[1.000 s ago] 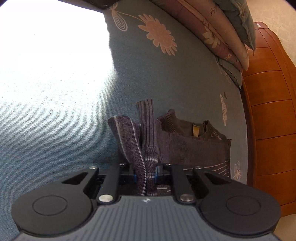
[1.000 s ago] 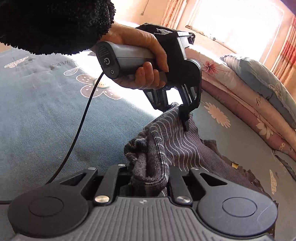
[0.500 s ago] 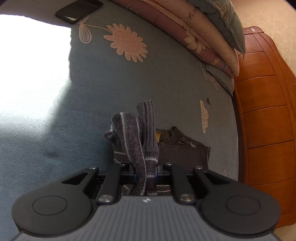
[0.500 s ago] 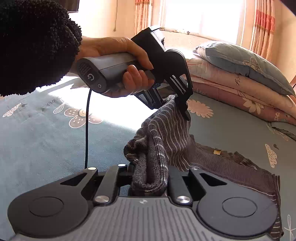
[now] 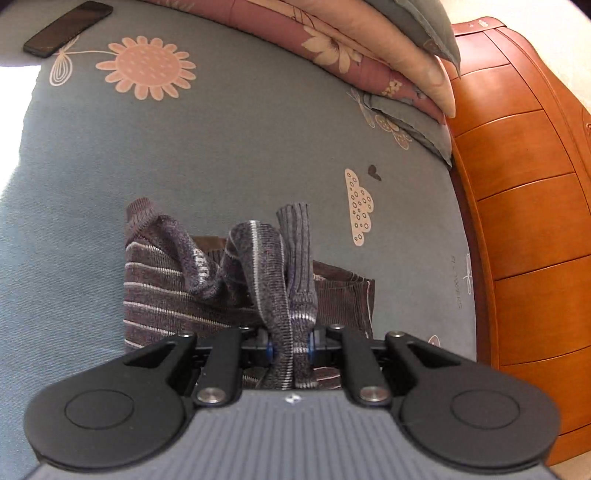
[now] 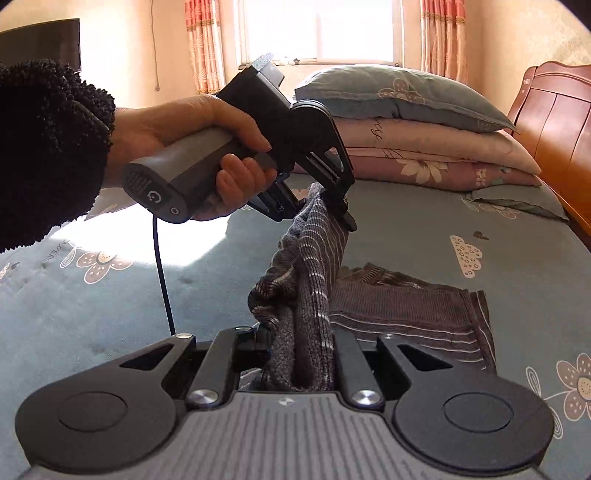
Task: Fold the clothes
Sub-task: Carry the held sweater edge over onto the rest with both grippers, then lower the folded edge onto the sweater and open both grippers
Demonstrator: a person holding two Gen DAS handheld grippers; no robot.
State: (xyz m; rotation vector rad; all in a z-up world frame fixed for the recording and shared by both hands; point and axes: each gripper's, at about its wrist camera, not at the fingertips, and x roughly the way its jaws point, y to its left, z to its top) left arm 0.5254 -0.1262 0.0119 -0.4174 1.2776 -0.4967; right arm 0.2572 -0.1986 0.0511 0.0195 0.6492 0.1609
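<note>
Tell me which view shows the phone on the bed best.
The left wrist view. The dark phone lies flat in the top left corner on the blue-grey flowered bedsheet, just past the big flower print, its whole slab in sight. The right wrist view shows no phone anywhere.

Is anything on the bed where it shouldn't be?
Yes, a dark phone lies on the bed sheet, far from the striped sweater being folded. It isn't clothing, so it looks out of place.

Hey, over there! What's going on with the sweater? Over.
Left gripper and right gripper both clamped on striped sweater. Part lifted, rest lying on bed. Nothing blocking.
</note>
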